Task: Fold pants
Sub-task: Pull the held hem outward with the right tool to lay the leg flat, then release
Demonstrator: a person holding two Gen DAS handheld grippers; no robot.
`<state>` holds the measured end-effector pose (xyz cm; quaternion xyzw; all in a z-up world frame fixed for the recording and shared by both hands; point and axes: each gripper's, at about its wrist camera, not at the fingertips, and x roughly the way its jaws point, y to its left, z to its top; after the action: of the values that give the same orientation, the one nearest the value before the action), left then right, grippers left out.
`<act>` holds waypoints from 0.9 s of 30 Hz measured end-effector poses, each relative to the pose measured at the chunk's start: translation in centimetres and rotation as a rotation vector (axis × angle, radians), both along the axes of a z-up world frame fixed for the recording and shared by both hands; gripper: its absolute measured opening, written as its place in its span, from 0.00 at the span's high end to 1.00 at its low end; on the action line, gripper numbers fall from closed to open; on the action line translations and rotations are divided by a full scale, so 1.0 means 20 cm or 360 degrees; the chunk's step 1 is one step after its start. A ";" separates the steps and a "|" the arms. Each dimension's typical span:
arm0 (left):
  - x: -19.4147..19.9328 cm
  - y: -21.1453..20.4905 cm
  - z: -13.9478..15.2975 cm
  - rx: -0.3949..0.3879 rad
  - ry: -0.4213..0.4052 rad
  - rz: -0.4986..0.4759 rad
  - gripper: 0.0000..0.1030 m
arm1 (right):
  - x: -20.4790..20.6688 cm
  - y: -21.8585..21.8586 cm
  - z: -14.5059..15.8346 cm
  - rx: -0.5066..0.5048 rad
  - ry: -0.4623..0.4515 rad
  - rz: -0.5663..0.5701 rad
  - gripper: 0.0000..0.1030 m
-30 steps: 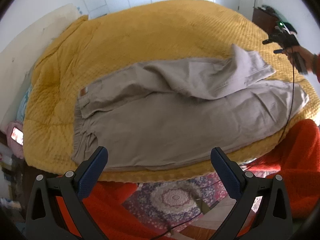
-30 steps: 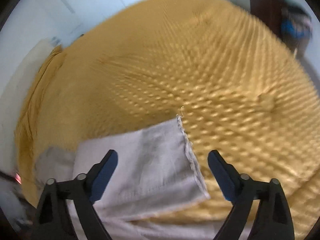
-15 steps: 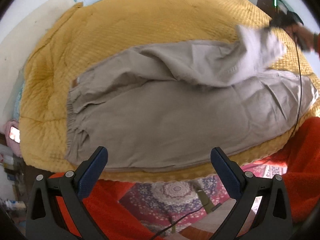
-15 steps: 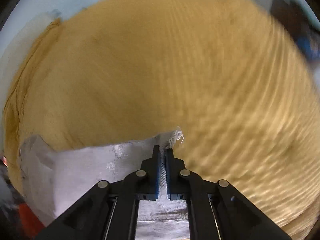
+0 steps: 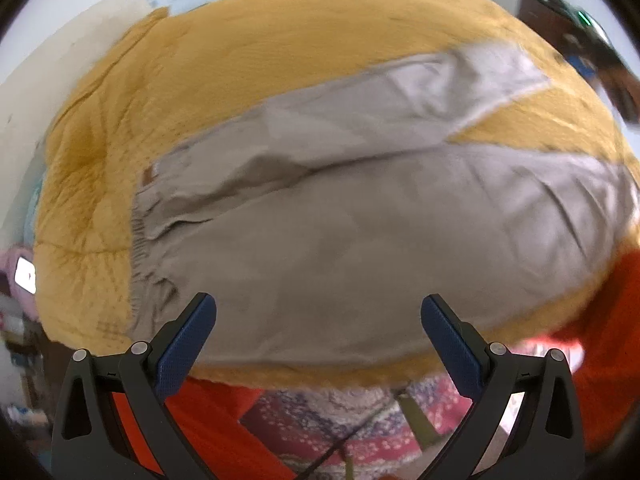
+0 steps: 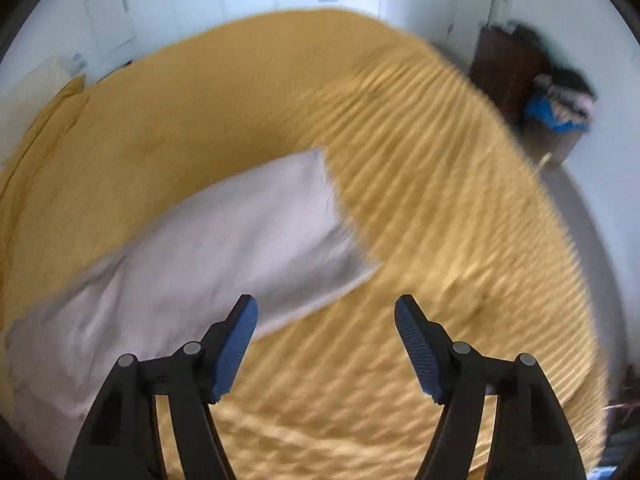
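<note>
The pants (image 5: 360, 216) lie spread on the bed (image 5: 280, 40), long axis across the view, waistband to the left, the two legs splayed apart to the right. The left gripper (image 5: 318, 320) hovers over the near leg, jaws apart and empty. The right gripper (image 6: 326, 320) is opening, nothing between its jaws; the far leg's hem (image 6: 344, 220) lies just ahead and to its left, probably nearer to this hand
</note>
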<state>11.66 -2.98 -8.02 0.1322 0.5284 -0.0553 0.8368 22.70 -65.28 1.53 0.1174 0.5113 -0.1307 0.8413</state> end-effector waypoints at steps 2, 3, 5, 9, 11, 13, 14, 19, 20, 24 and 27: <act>0.17 0.13 -0.02 -0.0058 -0.0045 0.0138 0.01 | -0.02 0.21 -0.11 0.0086 0.0046 0.0132 0.30; 0.27 0.20 -0.03 -0.0094 -0.0083 0.0214 0.01 | -0.03 0.30 -0.14 0.0135 0.0062 0.0199 0.30; 0.47 0.31 -0.05 -0.0165 -0.0195 0.0362 0.01 | 0.03 0.60 -0.19 0.0290 0.0094 0.0380 0.30; 0.88 0.43 -0.16 -0.0195 -0.0425 0.0565 0.01 | 0.26 1.25 -0.16 0.0551 0.0059 0.0720 0.30; 1.05 0.43 -0.35 -0.0161 -0.0352 0.0570 0.01 | 0.41 1.55 -0.12 0.0723 -0.0002 0.0835 0.30; 1.10 0.41 -0.52 -0.0130 -0.0186 0.0495 0.02 | 0.57 1.78 -0.15 0.0909 -0.0032 0.0871 0.24; 1.10 0.40 -0.66 -0.0069 -0.0053 0.0409 0.03 | 0.65 1.86 -0.21 0.0983 -0.0011 0.0878 0.22; 0.95 0.44 -0.72 -0.0104 -0.0193 0.0235 0.02 | 0.76 2.07 -0.70 0.1175 0.0532 0.0859 0.22; 0.96 0.46 -0.73 -0.0139 -0.0183 0.0239 0.02 | 0.74 2.05 -0.80 0.1200 0.0668 0.0851 0.31; 0.97 0.47 -0.75 -0.0183 -0.0202 0.0212 0.01 | 0.72 1.70 -0.84 0.1242 0.0651 0.0653 0.42; 0.97 0.46 -0.70 -0.0184 -0.0190 0.0223 0.02 | 0.75 1.43 -0.69 0.0918 0.0638 0.0462 0.42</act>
<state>30.97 6.15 -22.03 0.0494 0.4813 -0.0191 0.8750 37.66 -36.77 -12.28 0.2479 0.6928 0.1187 0.6667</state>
